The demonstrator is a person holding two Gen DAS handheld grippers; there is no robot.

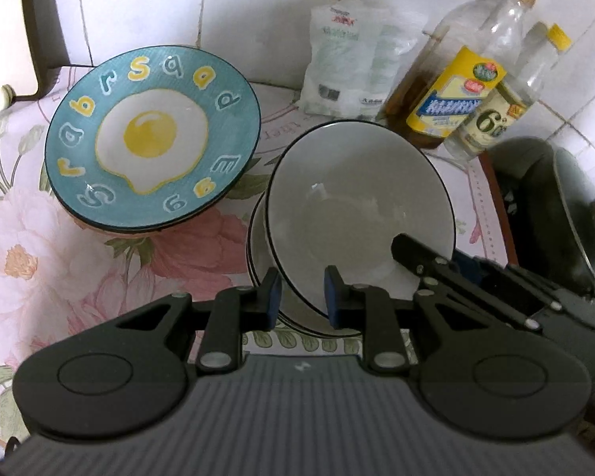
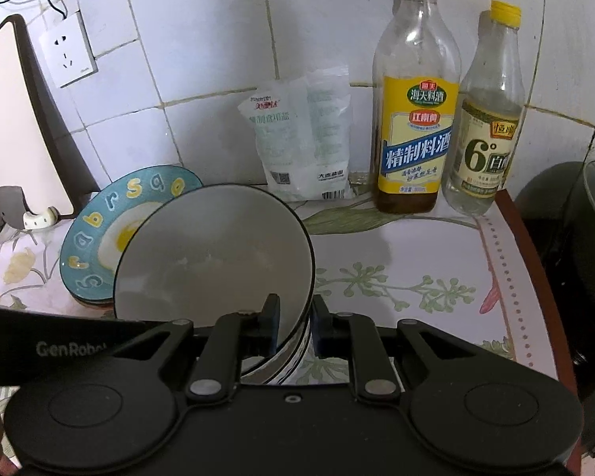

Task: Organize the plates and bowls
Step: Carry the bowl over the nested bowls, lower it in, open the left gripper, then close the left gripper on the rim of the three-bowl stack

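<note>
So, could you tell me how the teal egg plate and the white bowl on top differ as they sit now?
The teal egg plate is shallow, patterned with a fried egg and letters; the white bowl is deep and plain with a thin dark rim. The plate is untouched, while the bowl is tilted, with the left gripper and right gripper straddling its rim. Both top a stack on the floral tablecloth.

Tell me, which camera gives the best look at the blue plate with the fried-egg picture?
The left wrist view: the blue fried-egg plate shows whole, lettering readable. In the right wrist view, the tilted white black-rimmed bowl hides its right half.
</note>
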